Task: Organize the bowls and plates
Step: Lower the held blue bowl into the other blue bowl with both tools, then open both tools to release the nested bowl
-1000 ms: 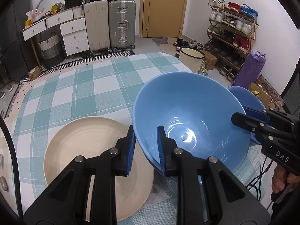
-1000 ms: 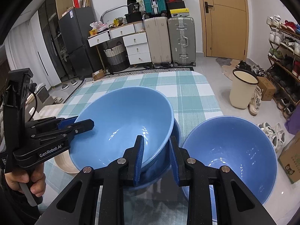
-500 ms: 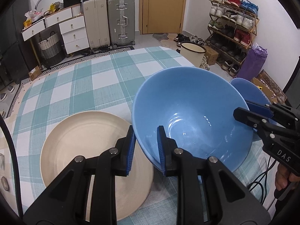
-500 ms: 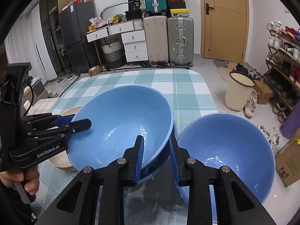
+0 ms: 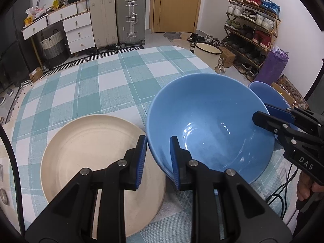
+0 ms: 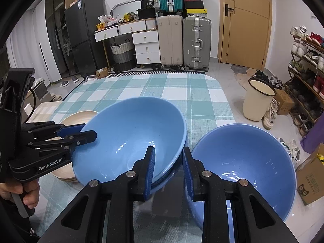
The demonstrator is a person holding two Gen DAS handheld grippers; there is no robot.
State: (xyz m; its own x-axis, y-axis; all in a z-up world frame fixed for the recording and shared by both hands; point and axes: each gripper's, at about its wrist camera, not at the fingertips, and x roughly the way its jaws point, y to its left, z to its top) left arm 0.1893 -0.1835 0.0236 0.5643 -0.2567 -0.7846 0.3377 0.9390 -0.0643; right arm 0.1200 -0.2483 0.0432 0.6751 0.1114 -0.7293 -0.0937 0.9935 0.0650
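A big blue bowl (image 5: 210, 125) is held by both grippers over the checked table; it also shows in the right wrist view (image 6: 131, 133). My left gripper (image 5: 158, 158) is shut on its near-left rim. My right gripper (image 6: 168, 166) is shut on its right rim, and shows as a black tool (image 5: 291, 129) in the left wrist view. A second blue bowl (image 6: 243, 162) stands to the right of it, partly hidden in the left wrist view (image 5: 265, 93). A stack of beige plates (image 5: 95, 154) lies to the left on the table, seen also in the right wrist view (image 6: 79, 117).
The table with a teal checked cloth (image 5: 97, 85) stretches away behind the dishes. On the floor to the right stand a cream bin (image 6: 259, 99) and a shoe rack (image 5: 253, 28). Suitcases (image 6: 184, 42) and drawers stand by the far wall.
The blue bowl held by both grippers has shifted slightly right and lower, towards the table, beside the beige plates. Both grippers keep their hold.
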